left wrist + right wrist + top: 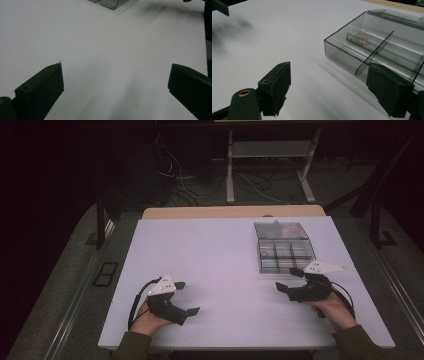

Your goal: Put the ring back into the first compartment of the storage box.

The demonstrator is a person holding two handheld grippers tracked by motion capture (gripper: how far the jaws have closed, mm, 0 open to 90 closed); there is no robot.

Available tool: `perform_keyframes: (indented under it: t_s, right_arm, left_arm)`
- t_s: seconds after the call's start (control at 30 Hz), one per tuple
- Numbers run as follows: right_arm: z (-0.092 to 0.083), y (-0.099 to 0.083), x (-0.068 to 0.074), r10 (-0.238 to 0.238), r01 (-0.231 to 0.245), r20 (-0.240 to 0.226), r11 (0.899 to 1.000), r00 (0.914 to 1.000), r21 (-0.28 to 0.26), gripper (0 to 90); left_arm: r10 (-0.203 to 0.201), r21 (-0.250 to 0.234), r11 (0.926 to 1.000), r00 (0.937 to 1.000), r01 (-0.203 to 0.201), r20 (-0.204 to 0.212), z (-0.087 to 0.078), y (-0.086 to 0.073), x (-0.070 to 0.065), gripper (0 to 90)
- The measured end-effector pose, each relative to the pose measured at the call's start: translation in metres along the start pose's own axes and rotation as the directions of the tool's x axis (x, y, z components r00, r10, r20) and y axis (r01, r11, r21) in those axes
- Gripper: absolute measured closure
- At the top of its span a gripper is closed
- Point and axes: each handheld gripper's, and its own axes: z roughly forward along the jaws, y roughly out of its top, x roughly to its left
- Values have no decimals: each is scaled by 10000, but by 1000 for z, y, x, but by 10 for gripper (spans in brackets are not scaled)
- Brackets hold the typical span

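We see left gripper (186, 297) near-left on the white table (220, 255), jaws spread, holding nothing. Right gripper (289, 280) near-right, jaws spread too, empty. Clear divided box (283, 251) sits far-right, just beyond it, lid open.

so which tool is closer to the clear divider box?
Right. The right tool sits open just short of the clear divider box's near edge. The left tool, also open, rests well across the table, down near the person's edge.
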Motion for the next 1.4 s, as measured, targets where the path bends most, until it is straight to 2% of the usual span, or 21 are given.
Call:
perform_keyframes:
  t_s: [0.33, 0.63, 0.83, 1.17, 1.4]
  right_arm:
    - [-9, -17, 8, -165, 165, -81, 9999, 9998, 24, 191]
    - [-21, -29, 7, -141, 141, 43, 9999, 9999, -22, 185]
    - [-26, -34, 6, -73, 74, 116, 9999, 9999, -81, 183]
    - [-28, -41, 7, -339, 335, 255, 9993, 9991, 163, 183]
    - [-28, -41, 8, -313, 308, 292, 9993, 9991, 199, 183]
  left_arm:
    - [-2, -19, 10000, 10000, 2, -27, 0, 0, 0, 0]
    - [-8, -32, 10000, 10000, 8, -41, 0, 0, -1, 0]
    - [12, -6, 10000, 10000, -12, -31, 0, 0, 0, 0]
    - [15, 12, 10000, 10000, -15, -29, 0, -1, -1, 0]
    - [-28, 36, 10000, 10000, 28, -32, 0, -1, -1, 0]
